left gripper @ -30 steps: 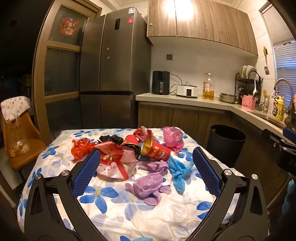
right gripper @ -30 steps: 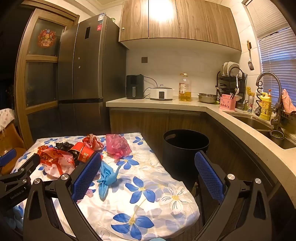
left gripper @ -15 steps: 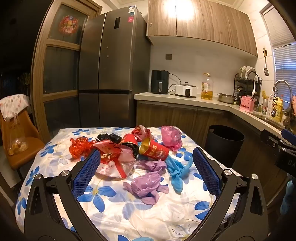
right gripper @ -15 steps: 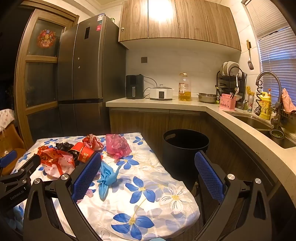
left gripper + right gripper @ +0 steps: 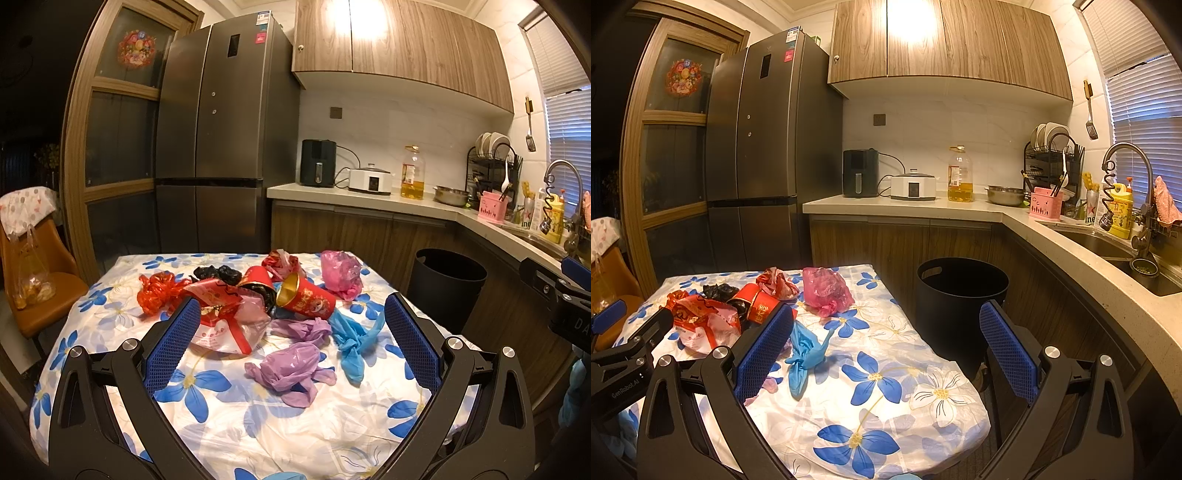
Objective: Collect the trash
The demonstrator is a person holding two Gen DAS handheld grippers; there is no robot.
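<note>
Trash lies piled on a table with a flowered cloth (image 5: 258,424): a purple bag (image 5: 291,369), a blue bag (image 5: 351,336), a red paper cup (image 5: 306,301), a pink bag (image 5: 341,273), a red-and-white bag (image 5: 225,321) and a red crumpled bag (image 5: 159,293). A black trash bin (image 5: 448,284) stands on the floor to the table's right. My left gripper (image 5: 291,343) is open and empty above the near table, the purple bag between its fingers in view. My right gripper (image 5: 886,350) is open and empty over the table's right edge, the blue bag (image 5: 803,354) near its left finger.
An orange chair (image 5: 33,280) with a plastic bag stands left of the table. A fridge (image 5: 221,147) stands behind it. A counter (image 5: 923,208) with appliances, oil bottle, dish rack and sink (image 5: 1108,247) runs along the back and right. The bin (image 5: 960,295) sits between table and cabinets.
The left gripper has drifted slightly, so the trash pile sits a little lower and left in its view. The right gripper has barely moved. Both stay open.
</note>
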